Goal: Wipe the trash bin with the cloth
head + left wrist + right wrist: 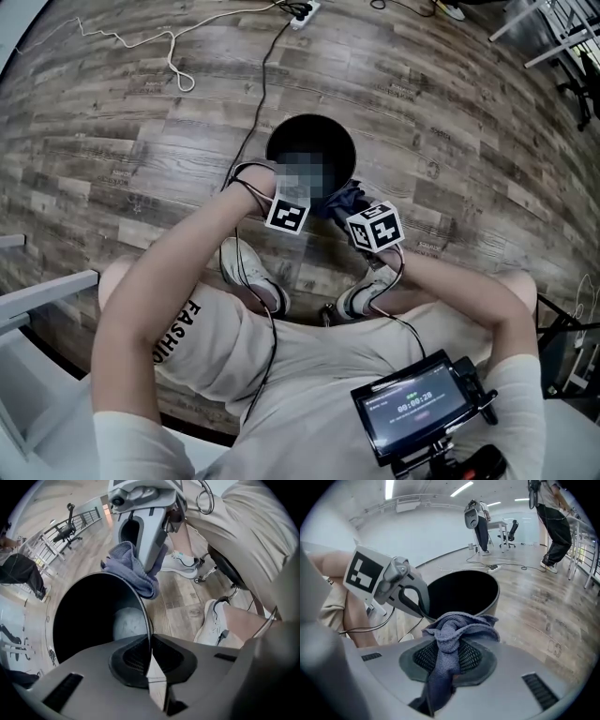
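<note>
A black round trash bin (274, 150) stands on the wood floor in front of the person's feet. My left gripper (150, 656) is shut on the near rim of the bin (143, 606), with the thin wall pinched between its pads. A blue-grey cloth (454, 630) is bunched in my right gripper (450, 660), which is shut on it. In the head view the cloth (339, 199) sits at the bin's right rim, beside the left gripper (281, 195). The left gripper view shows the cloth (133, 569) draped against the outer rim below the right gripper (145, 527).
Two white shoes (248, 272) (366, 295) stand close behind the bin. Cables (169, 52) and a power strip (305, 11) lie on the floor beyond it. A screen device (417, 408) hangs at the person's chest. Other people (551, 522) stand far off, near railings.
</note>
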